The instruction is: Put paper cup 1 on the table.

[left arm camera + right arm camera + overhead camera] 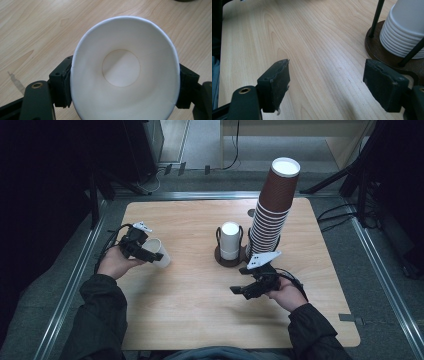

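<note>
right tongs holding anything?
No, the right tongs stand open with bare table between the jaws.

no readable text, labels, signs

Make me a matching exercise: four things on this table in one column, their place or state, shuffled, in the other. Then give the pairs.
1. white cup
2. brown cup stack
3. white cup stack
4. right gripper

a. jaws apart, nothing between them
b. tall, leaning, at the holder's right
c. squeezed oval between the left gripper's jaws
d. short, in the holder's left ring

Pairs: 1-c, 2-b, 3-d, 4-a
</note>
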Available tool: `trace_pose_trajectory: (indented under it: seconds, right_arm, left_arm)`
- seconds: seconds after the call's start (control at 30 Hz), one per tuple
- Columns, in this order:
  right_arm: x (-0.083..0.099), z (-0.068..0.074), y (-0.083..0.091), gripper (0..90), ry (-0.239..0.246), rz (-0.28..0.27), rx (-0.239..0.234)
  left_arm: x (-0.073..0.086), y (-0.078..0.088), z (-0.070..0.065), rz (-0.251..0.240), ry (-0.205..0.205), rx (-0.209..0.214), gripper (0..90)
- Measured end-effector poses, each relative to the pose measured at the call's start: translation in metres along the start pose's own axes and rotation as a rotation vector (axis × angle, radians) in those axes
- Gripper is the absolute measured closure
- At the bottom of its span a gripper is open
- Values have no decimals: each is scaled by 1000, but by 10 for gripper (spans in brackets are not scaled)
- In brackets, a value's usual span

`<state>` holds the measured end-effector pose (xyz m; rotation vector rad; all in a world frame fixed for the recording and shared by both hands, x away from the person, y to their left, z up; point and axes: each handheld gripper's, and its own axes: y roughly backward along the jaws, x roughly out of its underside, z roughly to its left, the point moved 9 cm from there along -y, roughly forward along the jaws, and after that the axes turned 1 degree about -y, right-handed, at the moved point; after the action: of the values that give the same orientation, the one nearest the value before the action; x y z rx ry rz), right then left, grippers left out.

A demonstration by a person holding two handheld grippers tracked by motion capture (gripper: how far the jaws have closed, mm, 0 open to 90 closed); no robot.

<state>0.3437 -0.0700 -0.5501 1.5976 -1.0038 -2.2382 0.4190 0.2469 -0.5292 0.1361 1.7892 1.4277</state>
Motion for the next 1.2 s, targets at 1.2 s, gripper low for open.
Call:
trace_pose_trajectory:
  seconds: [1.2]
  right_arm:
    - [-2, -3, 2, 215, 1, -14, 9]
  left_arm:
    - [10, -20, 21, 61, 31, -75, 108]
